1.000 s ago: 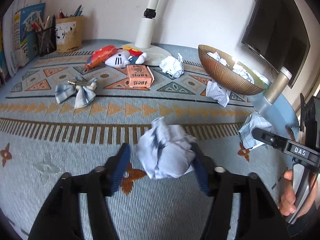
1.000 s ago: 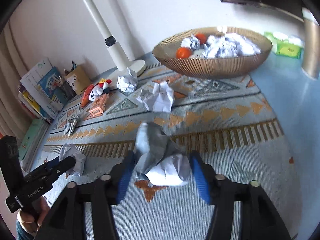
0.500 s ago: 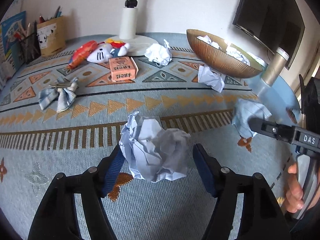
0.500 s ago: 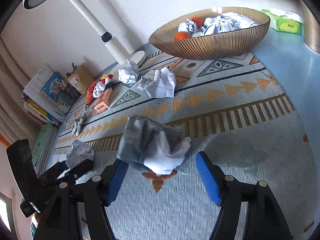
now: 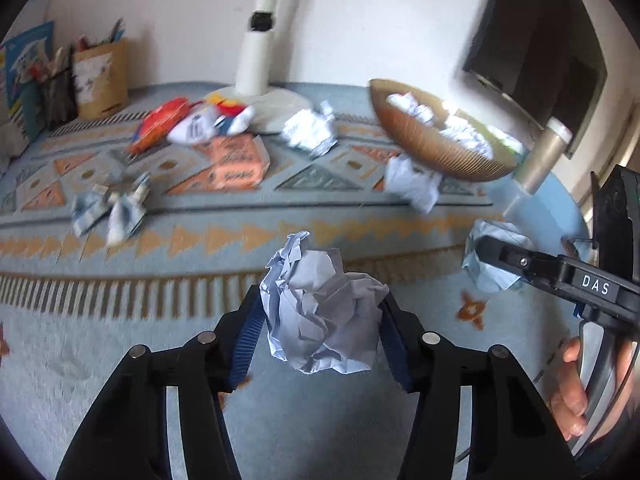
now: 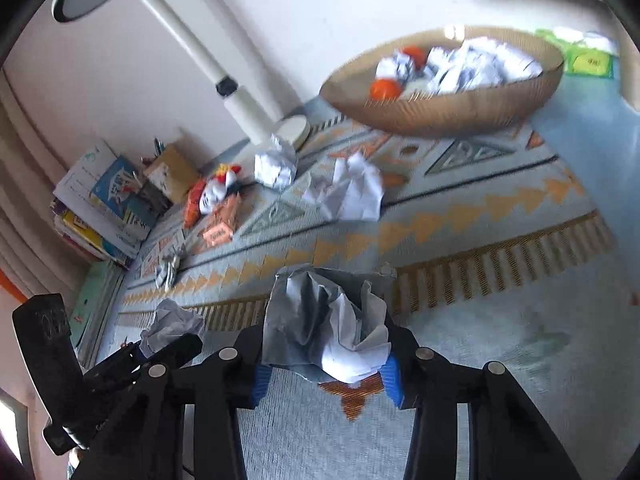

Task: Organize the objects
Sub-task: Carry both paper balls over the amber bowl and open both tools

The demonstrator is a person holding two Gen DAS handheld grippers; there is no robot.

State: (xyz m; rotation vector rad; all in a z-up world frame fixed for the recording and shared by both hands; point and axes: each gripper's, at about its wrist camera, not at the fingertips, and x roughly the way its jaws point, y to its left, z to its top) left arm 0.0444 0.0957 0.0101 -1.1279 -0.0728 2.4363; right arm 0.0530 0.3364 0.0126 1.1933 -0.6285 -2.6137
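Note:
My left gripper is shut on a crumpled white paper ball and holds it above the patterned cloth. My right gripper is shut on a crumpled grey-white paper ball, also lifted. The right gripper with its paper shows in the left wrist view; the left one shows in the right wrist view. A brown ribbed bowl at the far right holds several paper balls and two oranges. Two more paper balls lie on the cloth before it.
A white lamp base stands at the back. A plush toy, an orange snack bag, an orange box, a cloth bow, pen holders and books are at the left. A green tissue box and a metal cylinder are beyond the bowl.
Both grippers have closed on their paper balls and lifted them off the cloth. The right jaws, wide half a second ago, now pinch the paper.

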